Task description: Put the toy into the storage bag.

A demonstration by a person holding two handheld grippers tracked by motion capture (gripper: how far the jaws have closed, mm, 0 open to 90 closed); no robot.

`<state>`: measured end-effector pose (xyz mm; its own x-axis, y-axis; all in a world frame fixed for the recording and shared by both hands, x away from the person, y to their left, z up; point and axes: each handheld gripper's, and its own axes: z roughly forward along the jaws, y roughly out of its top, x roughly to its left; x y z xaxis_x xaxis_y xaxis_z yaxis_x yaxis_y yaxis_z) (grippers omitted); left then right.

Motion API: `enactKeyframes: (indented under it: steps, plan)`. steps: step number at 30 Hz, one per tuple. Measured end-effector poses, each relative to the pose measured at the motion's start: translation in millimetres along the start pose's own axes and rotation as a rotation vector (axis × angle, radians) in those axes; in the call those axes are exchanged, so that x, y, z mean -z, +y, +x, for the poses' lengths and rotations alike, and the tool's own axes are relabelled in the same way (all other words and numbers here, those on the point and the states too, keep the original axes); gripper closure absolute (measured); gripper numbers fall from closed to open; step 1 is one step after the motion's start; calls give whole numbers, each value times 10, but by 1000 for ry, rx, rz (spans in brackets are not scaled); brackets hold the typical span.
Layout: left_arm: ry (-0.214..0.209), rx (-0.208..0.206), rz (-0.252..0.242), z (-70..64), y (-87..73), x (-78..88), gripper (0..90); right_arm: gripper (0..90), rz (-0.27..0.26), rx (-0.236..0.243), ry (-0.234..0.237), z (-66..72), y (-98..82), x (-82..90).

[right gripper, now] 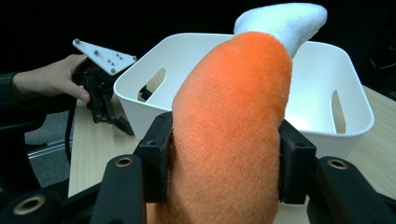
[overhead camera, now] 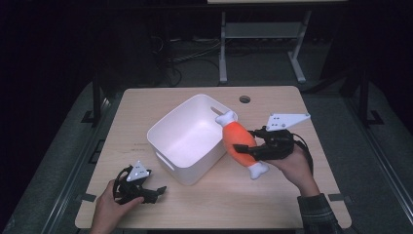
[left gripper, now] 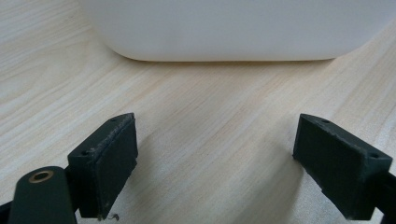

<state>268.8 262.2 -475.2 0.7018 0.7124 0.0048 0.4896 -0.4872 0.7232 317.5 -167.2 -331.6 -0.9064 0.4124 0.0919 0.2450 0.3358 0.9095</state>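
Observation:
An orange plush toy with white bone ends (overhead camera: pixel 239 142) hangs in the air by the right wall of a white plastic bin (overhead camera: pixel 195 168); its upper white end reaches over the bin's rim. My right gripper (overhead camera: pixel 252 147) is shut on the toy's orange middle (right gripper: pixel 229 140), both pads pressed into the plush. The bin (right gripper: pixel 308 135) stands behind the toy and nothing lies in it. My left gripper (overhead camera: pixel 155 191) rests low on the table at the front left, open, its pads (left gripper: pixel 112 158) far apart with bare wood between them. The bin's wall (left gripper: pixel 233 28) stands close ahead of it.
The light wooden table (overhead camera: pixel 272 195) has a round cable hole (overhead camera: pixel 244 99) near its far edge. Beyond it stand a white desk frame (overhead camera: pixel 263 44) and cables on a dark floor. In the right gripper view the other hand (right gripper: pixel 51 79) holds the left gripper (right gripper: pixel 100 88).

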Motion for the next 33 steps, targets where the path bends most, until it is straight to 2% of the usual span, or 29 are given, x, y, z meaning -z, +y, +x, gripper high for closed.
enactKeyframes:
  steps: [5,17,33]
  plan:
    - [-1,-1,2,1,1,2,129,479,-3,7,15,-34,79,-68]
    - [-1,0,0,0,0,0,129,470,30,24,41,-125,279,-226]
    - [0,0,0,0,0,0,129,470,65,71,68,-142,550,-465]
